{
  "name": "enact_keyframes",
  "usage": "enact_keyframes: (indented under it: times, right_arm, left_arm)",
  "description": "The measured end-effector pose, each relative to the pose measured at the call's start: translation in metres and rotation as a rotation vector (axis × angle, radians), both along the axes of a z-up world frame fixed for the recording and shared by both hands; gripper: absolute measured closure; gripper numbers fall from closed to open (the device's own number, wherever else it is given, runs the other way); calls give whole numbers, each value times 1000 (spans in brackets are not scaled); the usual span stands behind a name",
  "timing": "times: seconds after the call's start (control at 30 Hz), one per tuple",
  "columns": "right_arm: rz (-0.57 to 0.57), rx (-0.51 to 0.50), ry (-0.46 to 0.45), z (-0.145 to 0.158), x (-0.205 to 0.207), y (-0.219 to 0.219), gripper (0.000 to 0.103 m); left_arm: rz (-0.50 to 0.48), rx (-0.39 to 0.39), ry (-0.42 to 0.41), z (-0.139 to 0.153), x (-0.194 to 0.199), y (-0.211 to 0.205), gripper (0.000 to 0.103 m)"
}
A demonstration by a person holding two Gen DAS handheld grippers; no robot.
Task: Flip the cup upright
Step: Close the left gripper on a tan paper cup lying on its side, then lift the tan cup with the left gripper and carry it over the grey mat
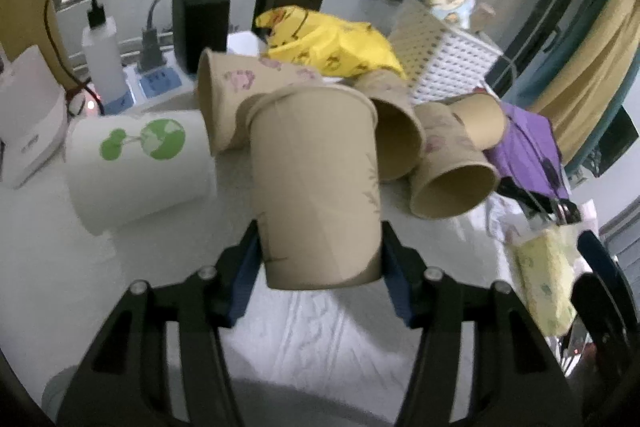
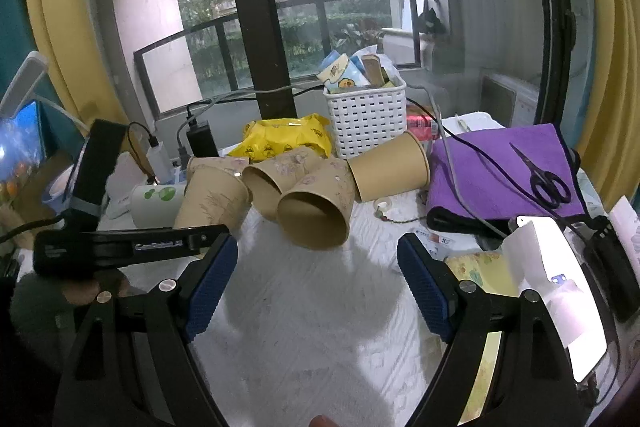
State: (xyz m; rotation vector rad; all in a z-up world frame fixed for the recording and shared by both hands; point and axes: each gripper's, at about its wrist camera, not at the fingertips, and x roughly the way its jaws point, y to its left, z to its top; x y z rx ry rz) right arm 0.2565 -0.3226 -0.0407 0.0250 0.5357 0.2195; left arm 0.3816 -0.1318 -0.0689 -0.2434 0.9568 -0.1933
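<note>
Clamping the brown cup (image 1: 316, 187) in our left tongs (image 1: 320, 259) above the surface (image 1: 304, 339), rim up, we risk crushing it; right tongs (image 2: 318, 267) hang apart, empty.

Little is legible. The left gripper (image 2: 132, 247), seen side-on in the right wrist view, carries white lettering on its black body, too blurred to read with certainty. A card (image 2: 438, 239) beside the purple towel (image 2: 500, 167) shows "5G". The other packaging prints are too small to read.
</note>
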Motion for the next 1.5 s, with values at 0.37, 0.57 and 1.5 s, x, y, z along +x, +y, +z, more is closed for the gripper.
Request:
enact_keyframes:
  times: [0.37, 0.57, 1.5]
  right_arm:
    - [17, -6, -28, 15, -42, 20, 18]
    - [40, -11, -49, 25, -70, 41, 18]
    - [344, 30, -35, 29, -192, 147, 18]
  left_arm:
    - [-54, -5, -109, 46, -70, 14, 46]
    - [-65, 13, -167, 55, -121, 31, 46]
    - [19, -24, -352, 30, -327, 109, 46]
